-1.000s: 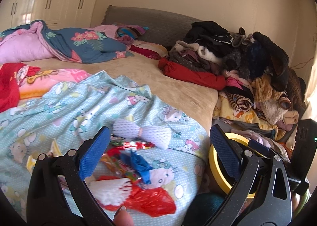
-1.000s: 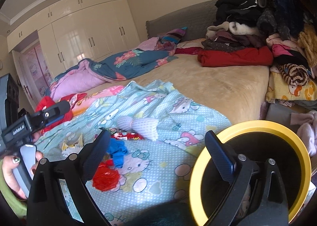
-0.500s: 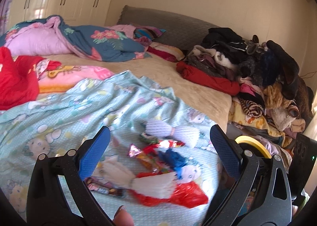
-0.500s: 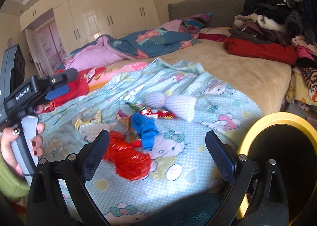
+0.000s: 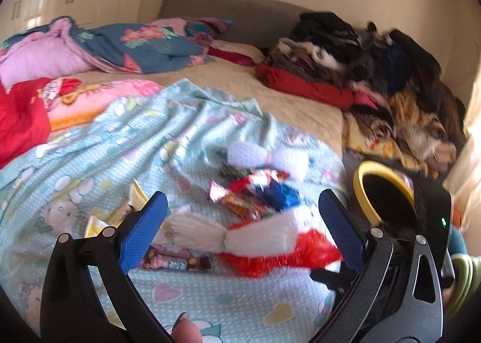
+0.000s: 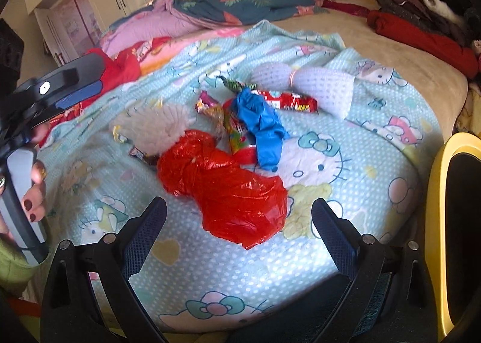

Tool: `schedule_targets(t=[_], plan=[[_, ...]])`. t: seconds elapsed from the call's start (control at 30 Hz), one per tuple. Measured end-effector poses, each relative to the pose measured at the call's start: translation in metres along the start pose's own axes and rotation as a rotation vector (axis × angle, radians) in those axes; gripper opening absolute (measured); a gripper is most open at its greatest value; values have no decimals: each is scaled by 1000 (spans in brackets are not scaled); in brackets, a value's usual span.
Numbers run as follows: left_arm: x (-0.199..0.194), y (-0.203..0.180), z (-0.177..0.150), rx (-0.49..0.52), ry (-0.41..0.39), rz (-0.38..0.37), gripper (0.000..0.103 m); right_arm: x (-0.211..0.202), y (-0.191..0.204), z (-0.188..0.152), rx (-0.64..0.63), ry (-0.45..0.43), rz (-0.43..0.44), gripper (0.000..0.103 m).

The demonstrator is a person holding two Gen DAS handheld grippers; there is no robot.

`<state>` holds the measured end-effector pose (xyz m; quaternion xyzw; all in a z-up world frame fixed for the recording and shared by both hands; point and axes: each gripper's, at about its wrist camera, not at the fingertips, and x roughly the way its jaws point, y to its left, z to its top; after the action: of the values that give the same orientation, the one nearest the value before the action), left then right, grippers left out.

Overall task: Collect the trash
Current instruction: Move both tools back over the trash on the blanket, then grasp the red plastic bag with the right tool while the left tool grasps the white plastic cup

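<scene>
Trash heap sits mid-frame on the blanket (image 6: 360, 162). We judge the red plastic bag (image 6: 228, 189) light, limp and slippery, so pinch a bunched fold (not the flat film). Right tongs (image 6: 237, 222) and left tongs (image 5: 240, 222) both gape, empty. White foam net (image 5: 240, 234) overlaps it; wrappers (image 6: 288, 102) and blue glove (image 6: 261, 123) crowd behind. Yellow bin (image 6: 436, 192) at right edge.

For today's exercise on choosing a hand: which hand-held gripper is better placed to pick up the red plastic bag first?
The right hand-held gripper: open, with the red plastic bag centred just ahead of its fingers. The left hand-held gripper faces white foam netting instead.
</scene>
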<state>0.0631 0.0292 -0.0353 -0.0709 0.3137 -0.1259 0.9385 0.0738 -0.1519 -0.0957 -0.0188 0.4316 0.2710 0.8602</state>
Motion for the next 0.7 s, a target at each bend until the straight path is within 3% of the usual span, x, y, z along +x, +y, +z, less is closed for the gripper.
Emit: schedule_targets(t=[0.17, 0.23, 0.37, 0.4, 0.43, 0.53, 0.6, 0.7], plan=[[15, -4, -12, 48, 46, -43, 90, 13, -6, 0, 32, 59, 5, 90], [25, -5, -17, 52, 63, -59, 85, 20, -8, -1, 45, 85, 21, 78], [41, -6, -25, 44, 103, -64, 78, 23, -13, -2, 72, 97, 59, 65], [44, -7, -26, 48, 108, -61, 76, 22, -13, -2, 74, 96, 78, 56], [46, -7, -27, 50, 114, -57, 70, 22, -13, -3, 74, 98, 97, 46], [54, -3, -31, 26, 138, -51, 53, 23, -12, -5, 69, 106, 125, 31], [55, 0, -32, 9, 146, -53, 46, 21, -9, -5, 57, 104, 137, 25], [54, 4, -31, -8, 145, -60, 24, 19, -5, -3, 40, 95, 135, 21]])
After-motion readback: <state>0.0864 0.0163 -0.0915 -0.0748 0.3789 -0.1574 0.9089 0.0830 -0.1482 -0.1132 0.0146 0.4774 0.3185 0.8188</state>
